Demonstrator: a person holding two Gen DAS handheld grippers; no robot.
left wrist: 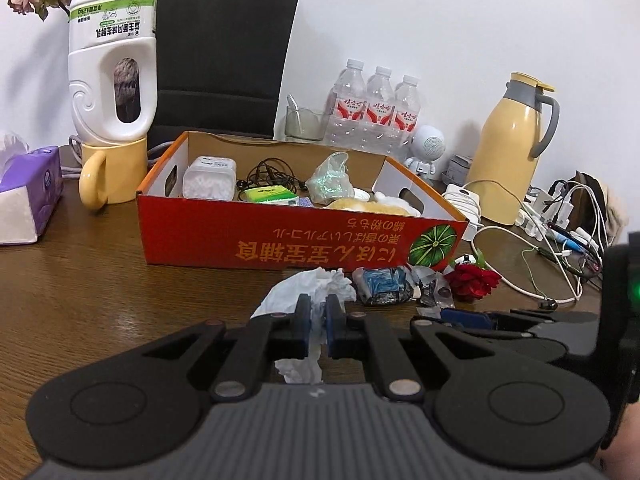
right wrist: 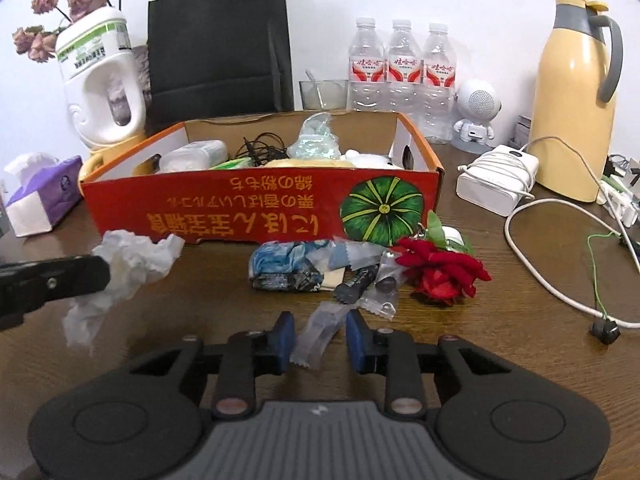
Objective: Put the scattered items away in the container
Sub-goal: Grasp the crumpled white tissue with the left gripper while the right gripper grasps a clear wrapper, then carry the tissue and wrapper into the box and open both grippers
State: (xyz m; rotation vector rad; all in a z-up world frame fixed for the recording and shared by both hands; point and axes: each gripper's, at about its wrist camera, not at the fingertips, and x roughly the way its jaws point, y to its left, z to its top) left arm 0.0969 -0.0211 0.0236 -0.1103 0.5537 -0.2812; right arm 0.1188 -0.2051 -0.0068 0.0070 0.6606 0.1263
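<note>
**Carrying a pinched tissue toward the box while a wrapper waits between open fingers**

Clamped between the closed blue pads of the left gripper (left wrist: 319, 320) is a crumpled white paper tissue (left wrist: 310, 288), seen from the right wrist view (right wrist: 128, 264) to be held clear of the brown wooden table (left wrist: 100, 300). The red cardboard box with the green pumpkin print (left wrist: 304, 236) lies straight ahead of that gripper, its long axis running left to right across the view, its near wall facing the fingers. The coming move is judged to turn on this: the tissue sits lower than the box rim and short of the near wall, so it would have to be raised and carried forward over that wall before release.

The right gripper (right wrist: 320, 334) is held with its fingers apart, and a small clear plastic wrapper (right wrist: 320, 330) lies between them, its long axis pointing roughly away from the gripper; it cannot be told whether either pad touches it. Just beyond it, near the box's front wall, a blue and black crinkled packet (right wrist: 286, 268), further clear sachets (right wrist: 382, 284) and a red fabric rose (right wrist: 442, 274) are scattered. The right gripper is the nearer to all of these.

Inside the box are seen a white lidded plastic tub (left wrist: 210, 180), tangled black earphones (left wrist: 270, 176), a green and white carton (left wrist: 272, 195) and a crumpled clear greenish bag (left wrist: 332, 178).
</note>
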